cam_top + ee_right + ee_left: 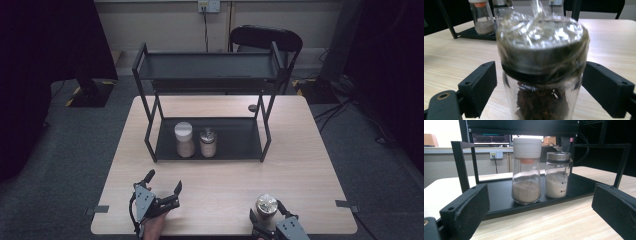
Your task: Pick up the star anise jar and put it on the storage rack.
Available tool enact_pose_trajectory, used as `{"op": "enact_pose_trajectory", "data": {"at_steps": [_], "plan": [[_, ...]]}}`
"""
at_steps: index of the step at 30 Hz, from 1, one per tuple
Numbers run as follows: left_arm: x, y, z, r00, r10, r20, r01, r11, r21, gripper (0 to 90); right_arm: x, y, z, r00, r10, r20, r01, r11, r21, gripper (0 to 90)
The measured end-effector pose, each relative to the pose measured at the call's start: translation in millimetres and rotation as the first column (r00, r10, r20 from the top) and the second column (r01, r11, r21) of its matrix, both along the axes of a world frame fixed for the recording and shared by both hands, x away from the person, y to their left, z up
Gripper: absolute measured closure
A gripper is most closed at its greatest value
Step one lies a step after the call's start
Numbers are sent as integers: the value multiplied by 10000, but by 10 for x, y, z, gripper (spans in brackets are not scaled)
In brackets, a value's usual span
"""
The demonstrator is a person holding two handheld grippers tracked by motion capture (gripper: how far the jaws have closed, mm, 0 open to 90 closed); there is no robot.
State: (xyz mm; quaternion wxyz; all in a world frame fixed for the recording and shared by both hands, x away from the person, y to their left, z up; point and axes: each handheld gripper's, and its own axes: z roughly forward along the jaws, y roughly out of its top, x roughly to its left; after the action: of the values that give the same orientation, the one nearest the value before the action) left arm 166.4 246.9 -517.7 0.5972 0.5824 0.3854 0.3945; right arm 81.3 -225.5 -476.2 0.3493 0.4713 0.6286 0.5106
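Presently, the right gripper (264,220) stands with jaws wide on either side of a clear glass jar with a metal lid and dark dried contents (541,65), gaps visible at both pads; the jar rests near the front edge of the light wooden table (300,150). The left gripper (162,187) hovers spread wide and empty, facing the black metal two-tier rack (150,130), whose lower shelf carries a white-capped glass jar of brown powder (526,172) just beside a steel-capped glass jar of white powder (557,176).

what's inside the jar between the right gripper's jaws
The jar holds dark reddish-brown flakes or dried bits, seen through its glass. Its blurred metal lid covers the top, so what lies higher inside stays hidden.
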Motion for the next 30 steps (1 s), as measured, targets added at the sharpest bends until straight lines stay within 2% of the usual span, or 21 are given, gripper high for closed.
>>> {"op": "enact_pose_trajectory", "data": {"at_steps": [8, 17, 30], "plan": [[0, 0, 0, 10000, -3, -2, 3, 10000, 1, 6, 23, 16, -15, 9997, -56, -219, 52, 9998, -174, 165], [0, 1, 0, 10000, -5, -1, 5, 10000, 0, 7, 38, 30, -20, 9993, 13, -361, -31, 9988, -486, 297], [1, 2, 1, 10000, -7, 1, 7, 10000, 9, 7, 12, 72, -46, 9997, -148, -204, 136, 9984, -546, 305]]}}
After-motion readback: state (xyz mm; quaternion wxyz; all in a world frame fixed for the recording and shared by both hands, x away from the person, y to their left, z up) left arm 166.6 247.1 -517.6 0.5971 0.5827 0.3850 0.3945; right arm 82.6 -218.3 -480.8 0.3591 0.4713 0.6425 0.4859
